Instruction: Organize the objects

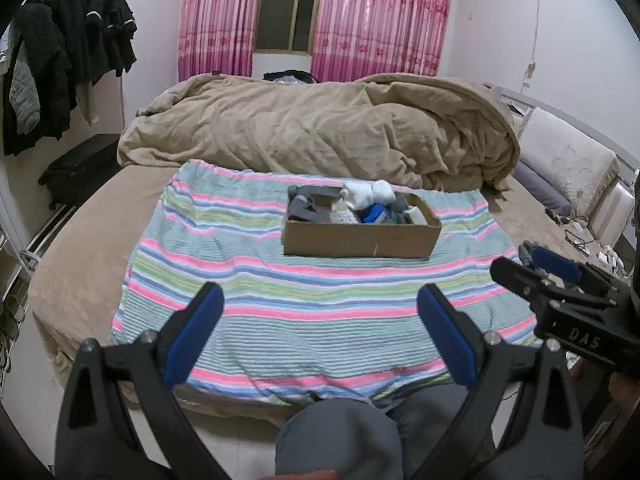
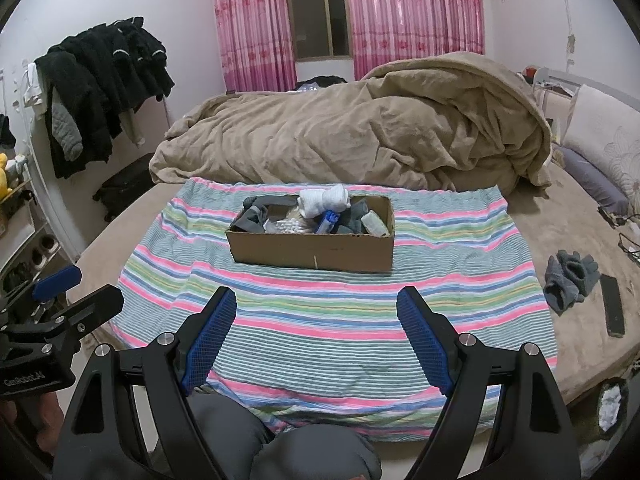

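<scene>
A cardboard box (image 1: 360,238) (image 2: 312,250) sits on a striped cloth (image 1: 320,300) (image 2: 320,312) spread over the bed. It holds white rolled socks (image 1: 370,194) (image 2: 325,199), grey fabric items (image 1: 306,204) (image 2: 254,214) and a blue thing (image 1: 375,213) (image 2: 328,218). My left gripper (image 1: 320,300) hovers open above the cloth's near half, nothing between its blue pads. My right gripper (image 2: 316,308) is likewise open and empty in front of the box. Each gripper also shows at the edge of the other's view: the right gripper (image 1: 560,280), the left gripper (image 2: 60,292).
A rumpled tan duvet (image 1: 320,128) (image 2: 360,132) lies behind the cloth. Grey gloves (image 2: 570,276) and a dark phone (image 2: 614,306) rest on the bed at the right. Dark clothes (image 1: 60,60) hang at the left. The person's grey-clad knees (image 2: 280,448) are at the bed's near edge.
</scene>
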